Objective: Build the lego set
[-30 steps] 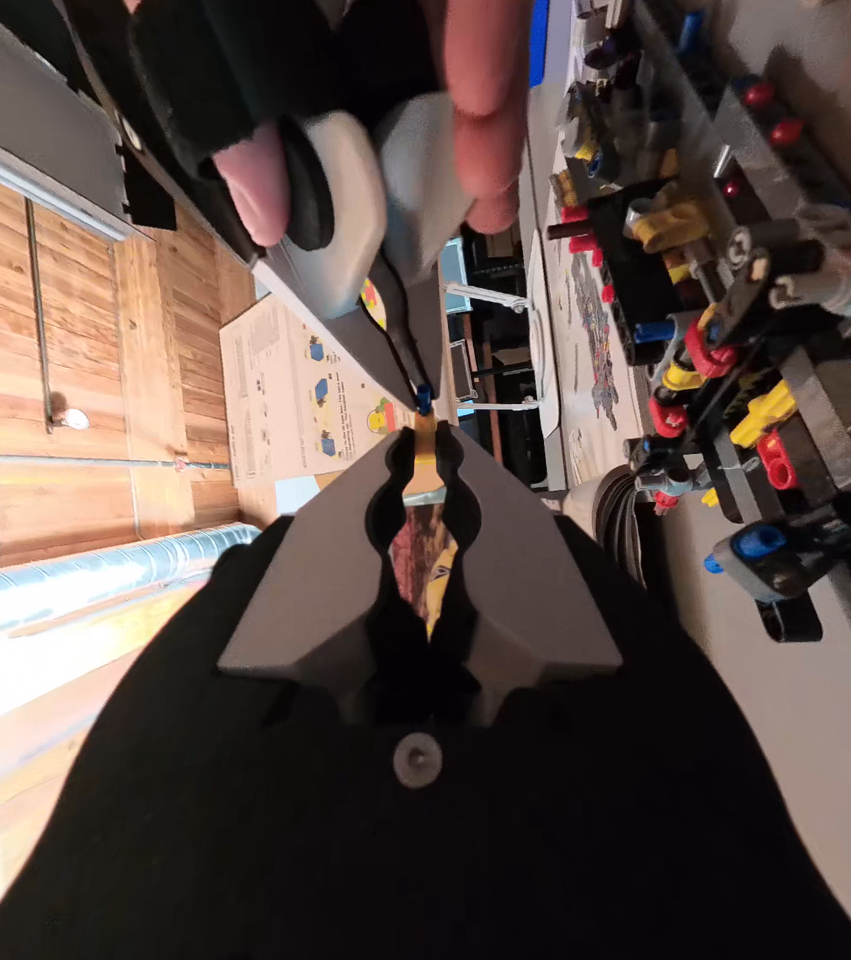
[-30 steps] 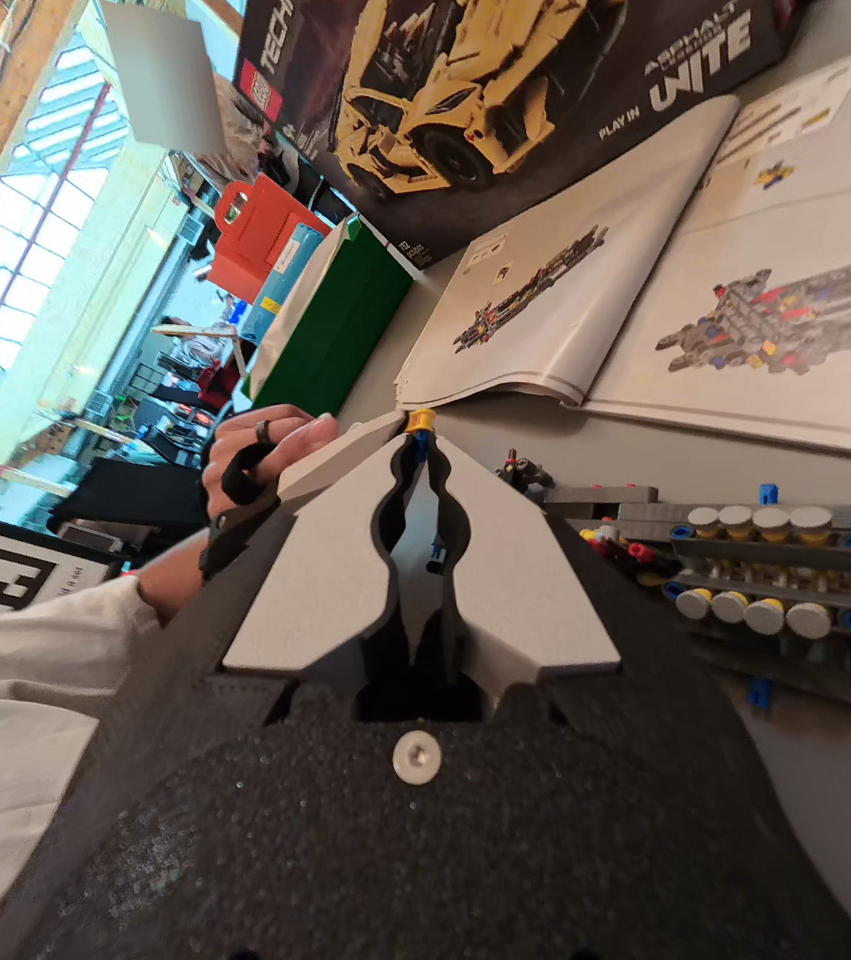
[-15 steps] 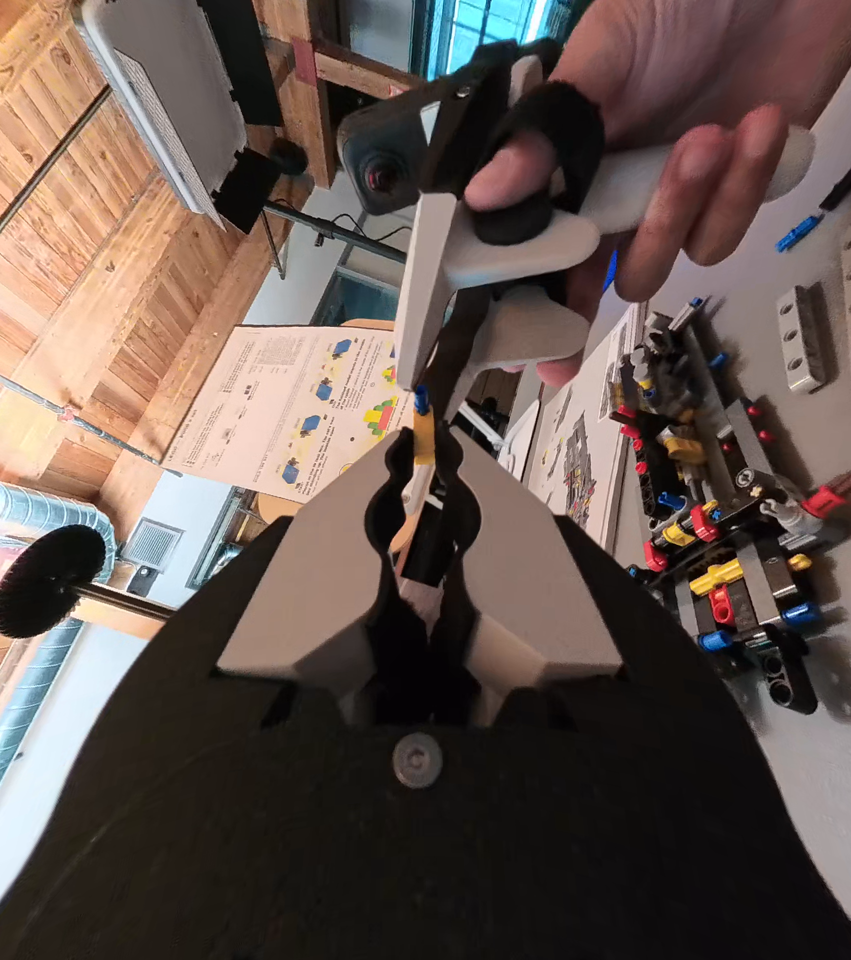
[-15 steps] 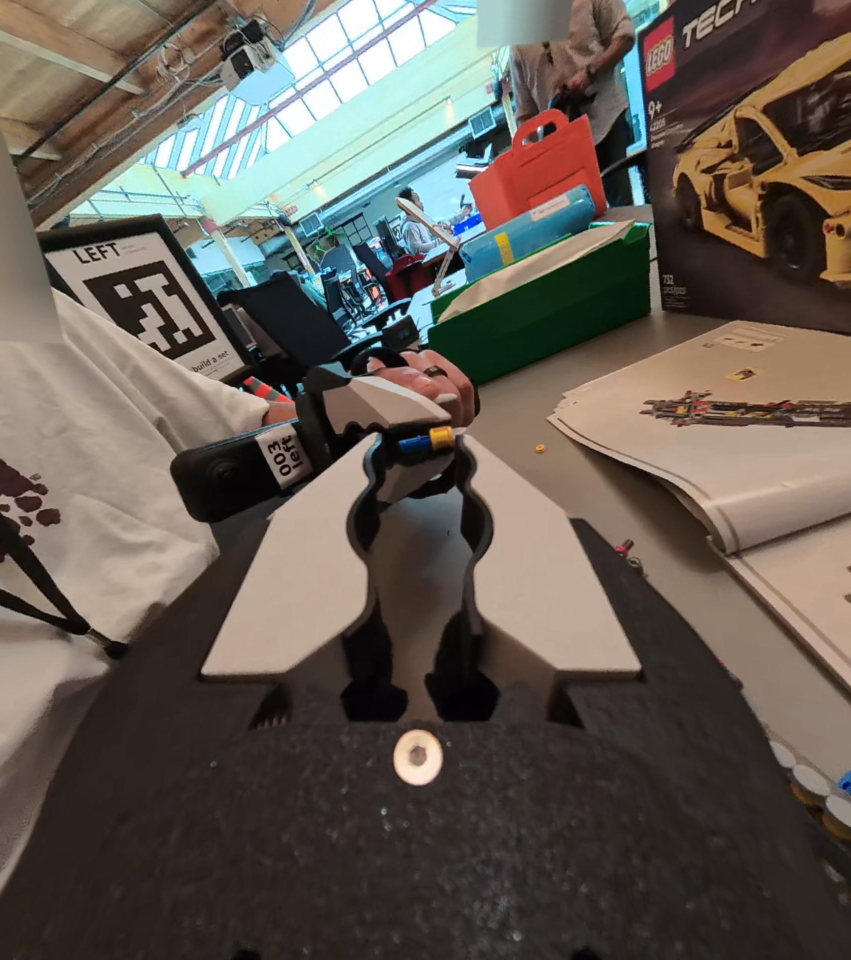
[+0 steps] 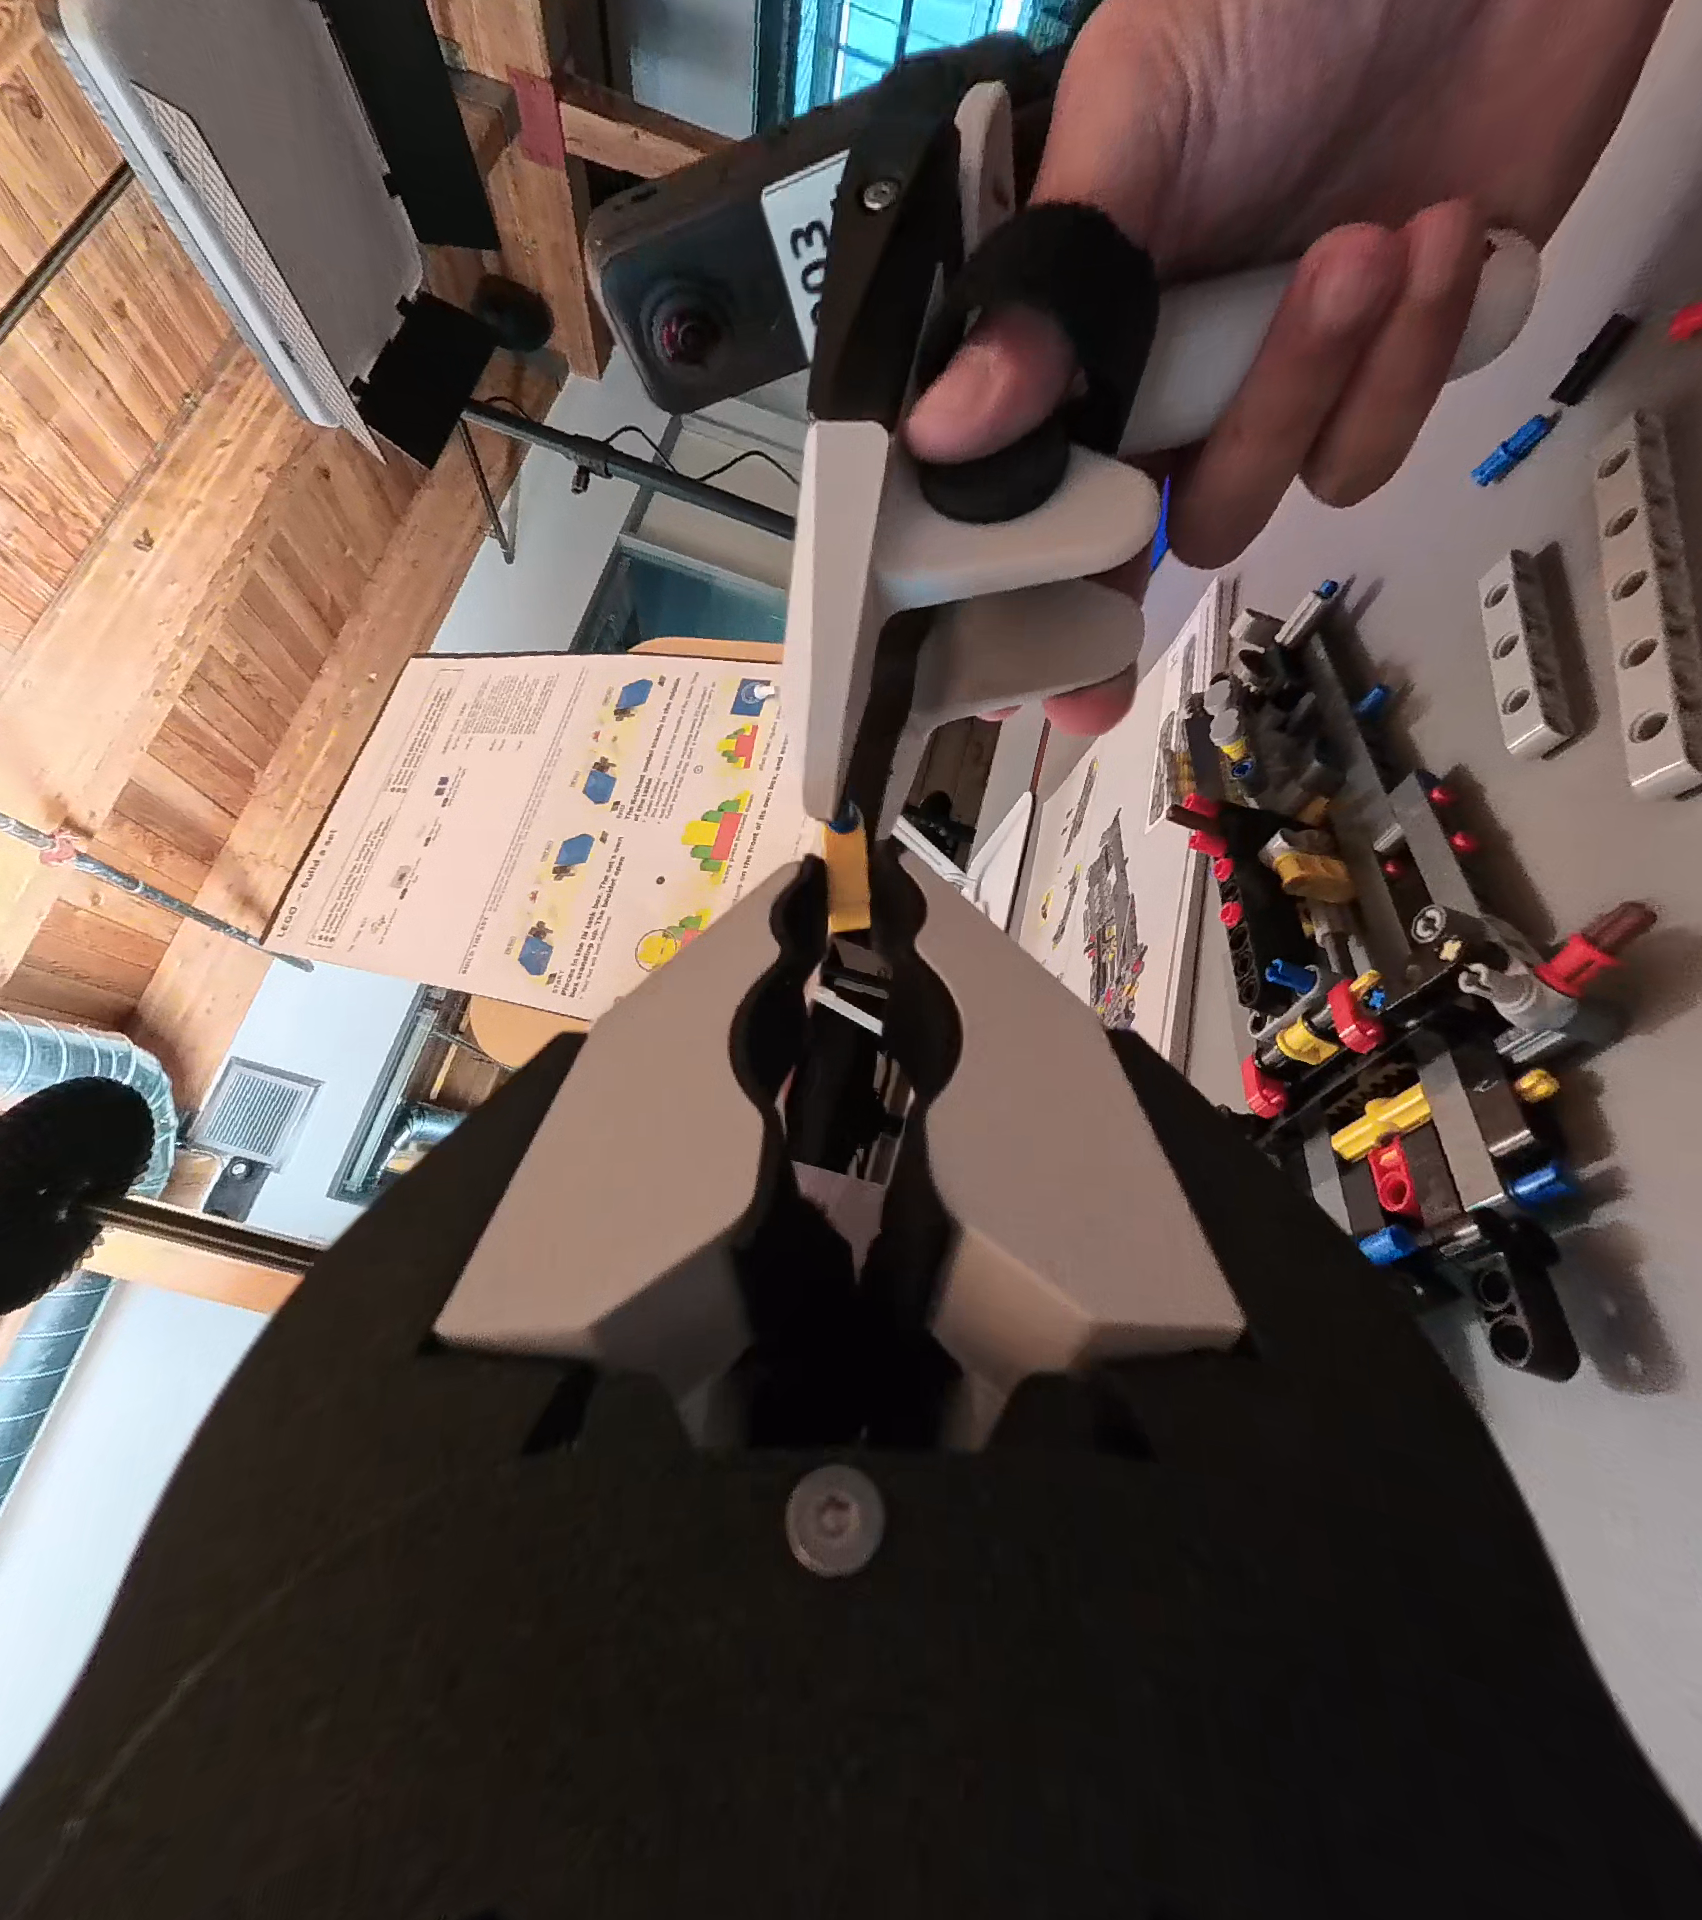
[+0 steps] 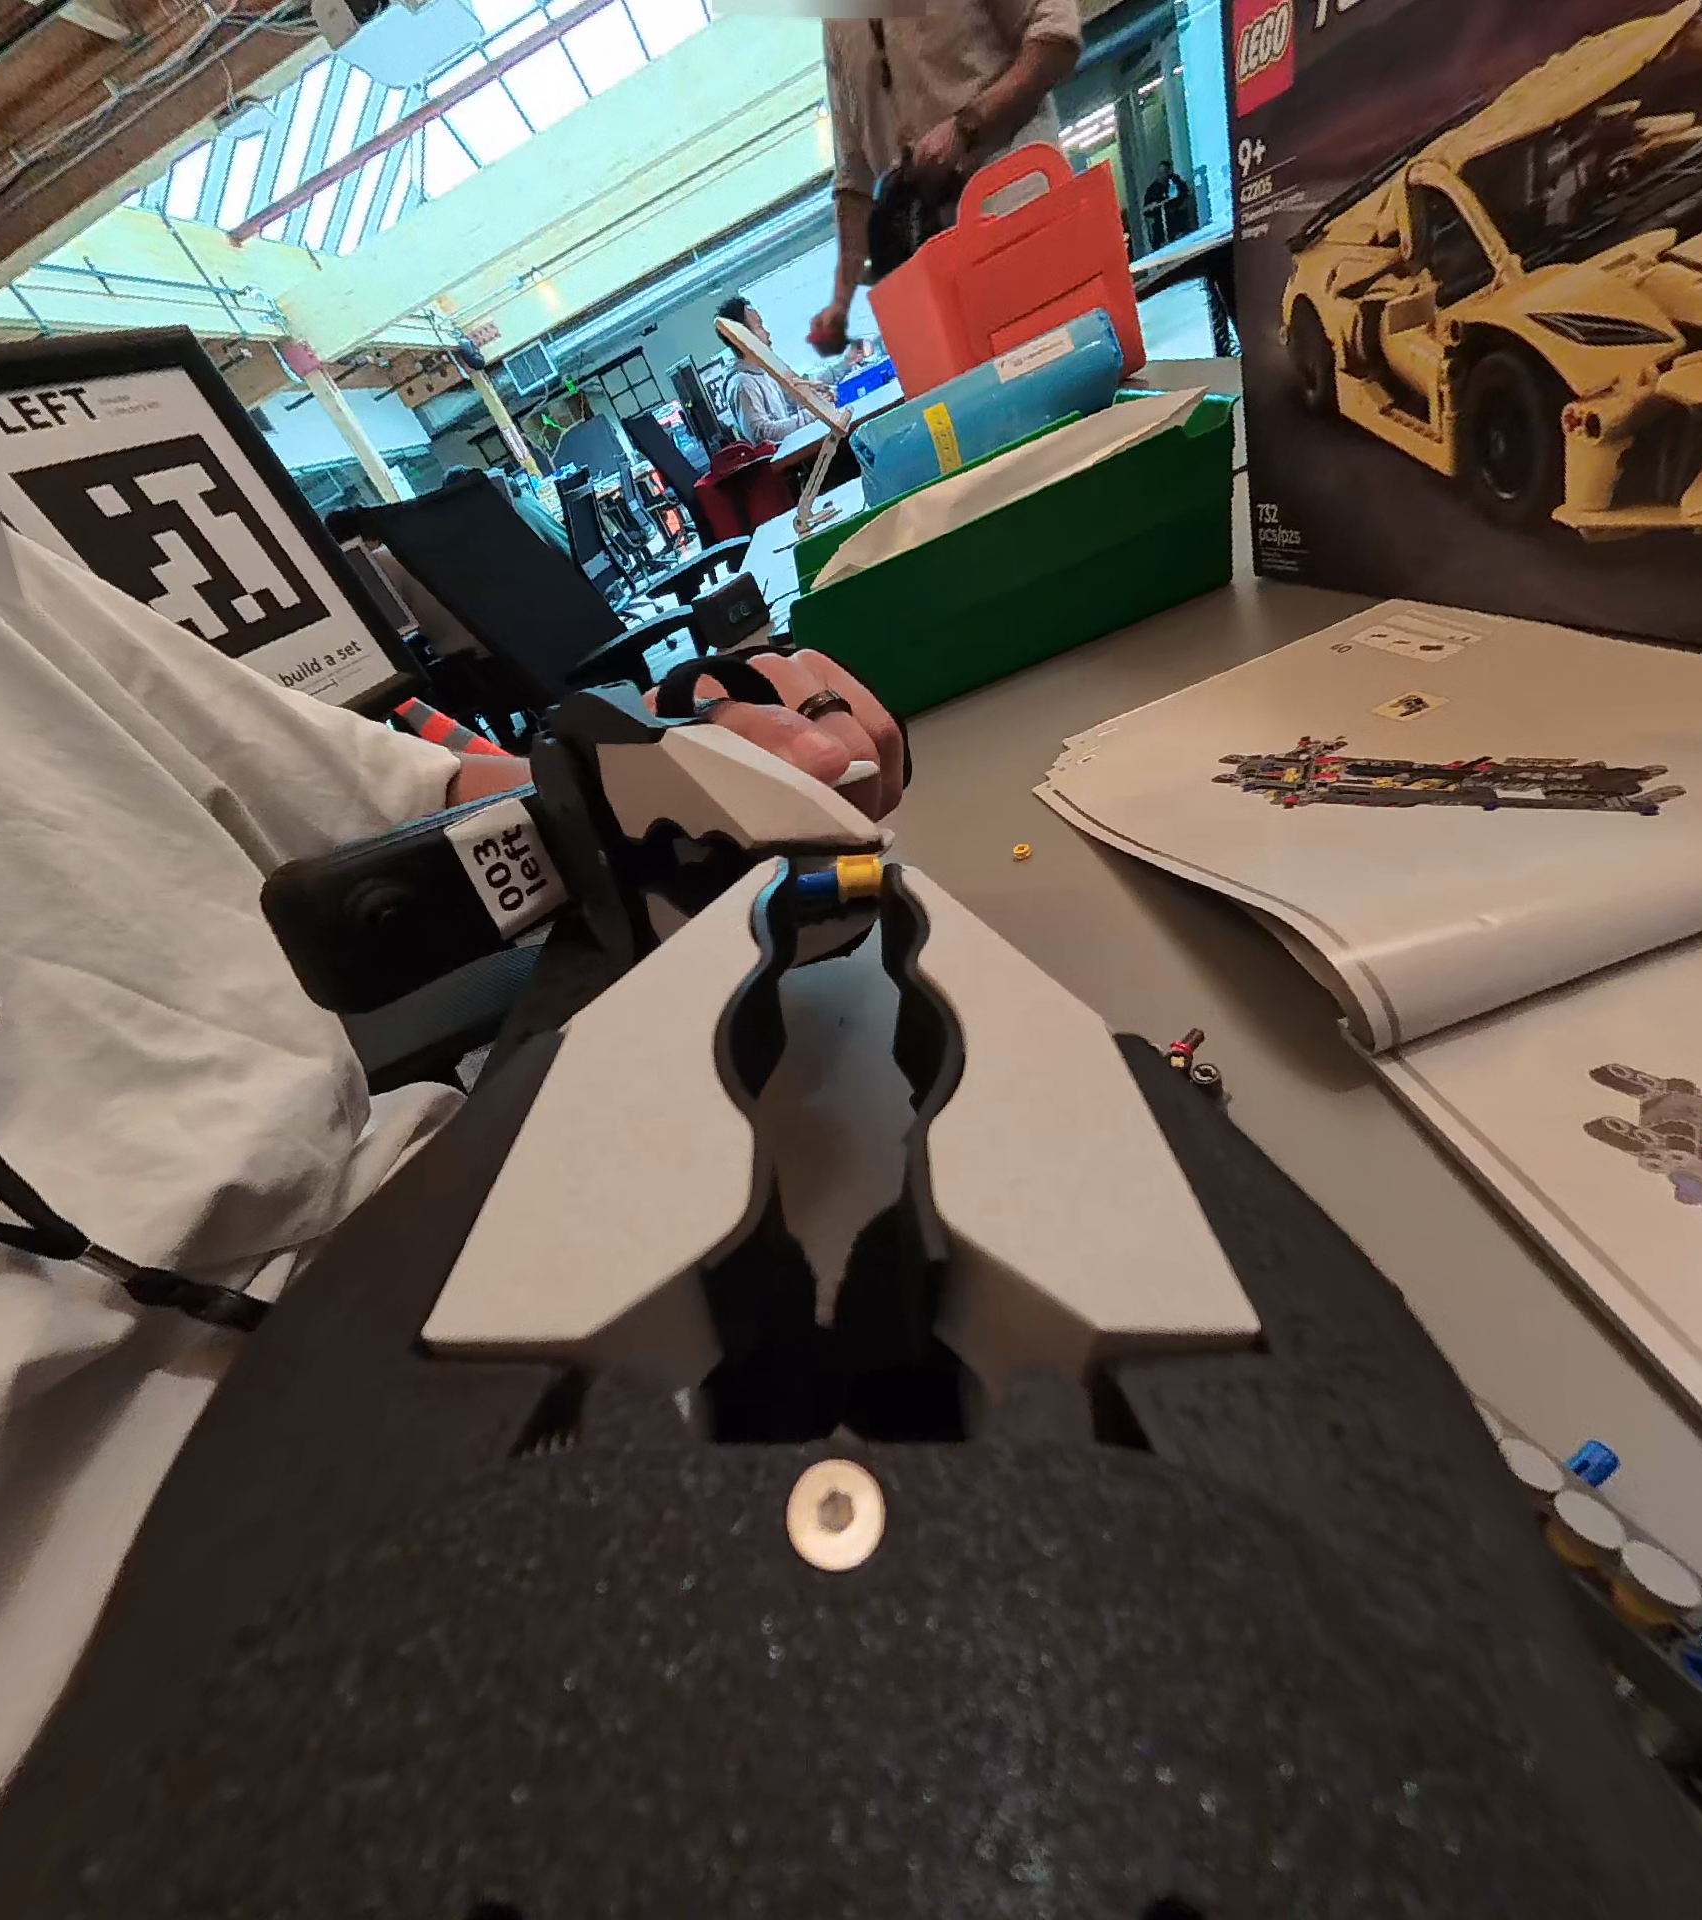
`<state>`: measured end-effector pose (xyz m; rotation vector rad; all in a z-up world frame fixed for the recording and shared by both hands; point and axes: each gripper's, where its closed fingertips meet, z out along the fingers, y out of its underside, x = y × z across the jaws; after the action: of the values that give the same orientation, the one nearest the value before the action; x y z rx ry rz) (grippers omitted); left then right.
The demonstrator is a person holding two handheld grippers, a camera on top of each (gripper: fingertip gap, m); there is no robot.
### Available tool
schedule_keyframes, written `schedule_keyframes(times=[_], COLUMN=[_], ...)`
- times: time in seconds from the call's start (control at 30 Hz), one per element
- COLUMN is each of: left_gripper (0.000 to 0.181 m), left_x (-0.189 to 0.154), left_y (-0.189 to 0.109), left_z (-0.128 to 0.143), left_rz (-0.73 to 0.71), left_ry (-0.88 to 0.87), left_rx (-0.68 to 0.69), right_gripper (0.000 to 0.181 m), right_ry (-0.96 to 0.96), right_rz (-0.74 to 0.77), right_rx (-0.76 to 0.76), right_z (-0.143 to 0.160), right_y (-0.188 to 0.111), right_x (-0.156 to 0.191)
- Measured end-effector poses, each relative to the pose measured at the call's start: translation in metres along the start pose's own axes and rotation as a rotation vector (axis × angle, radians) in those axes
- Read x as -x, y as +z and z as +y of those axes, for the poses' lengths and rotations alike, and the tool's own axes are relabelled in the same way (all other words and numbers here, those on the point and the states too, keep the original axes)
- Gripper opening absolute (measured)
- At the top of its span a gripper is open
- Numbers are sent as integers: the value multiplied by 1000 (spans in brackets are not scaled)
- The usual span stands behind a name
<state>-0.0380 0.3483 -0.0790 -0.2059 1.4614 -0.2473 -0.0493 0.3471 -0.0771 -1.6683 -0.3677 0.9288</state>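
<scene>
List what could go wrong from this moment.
1. The left claw pinches only the end of the small yellow piece, the right claw only the blue pin; either might slip and drop.
2. Pushed off-axis, the pin may jam.
3. A dropped piece could get lost near the half-built chassis.

You have two tongs in play, the left [image 5: 847, 883] and the right [image 6: 831, 883], meeting tip to tip on one yellow piece [image 5: 849, 894] carrying one blue pin [image 6: 814, 884]. Right of your left tongs lie two loose grey beams [image 5: 1533, 652] beside one half-built model [image 5: 1366, 997]. Right of your right tongs: one open booklet [image 6: 1449, 883], one box [image 6: 1522, 312].
</scene>
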Motion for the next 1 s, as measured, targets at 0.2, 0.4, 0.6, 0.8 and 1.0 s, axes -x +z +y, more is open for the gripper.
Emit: schedule_keyframes(times=[0.2, 0.4, 0.6, 0.8, 1.0], left_gripper=[6, 7, 8, 10, 12], left_x=[0, -3, -6, -3, -1], left_y=[8, 17, 28, 32, 30], left_z=[14, 27, 38, 48, 43], left_rz=[11, 14, 11, 3, 4], left_ry=[-92, -133, -156, -192, -242], left_rx=[87, 157, 191, 215, 197], right_gripper=[15, 15, 15, 15, 15], right_ry=[63, 32, 74, 144, 212], right_rz=[102, 244, 313, 262, 213], right_rx=[-62, -111, -141, -227, -264], right_z=[-4, -6, -7, -18, -21], right_y=[3, 3, -1, -10, -12], right_x=[-15, -27, -41, -39, -40])
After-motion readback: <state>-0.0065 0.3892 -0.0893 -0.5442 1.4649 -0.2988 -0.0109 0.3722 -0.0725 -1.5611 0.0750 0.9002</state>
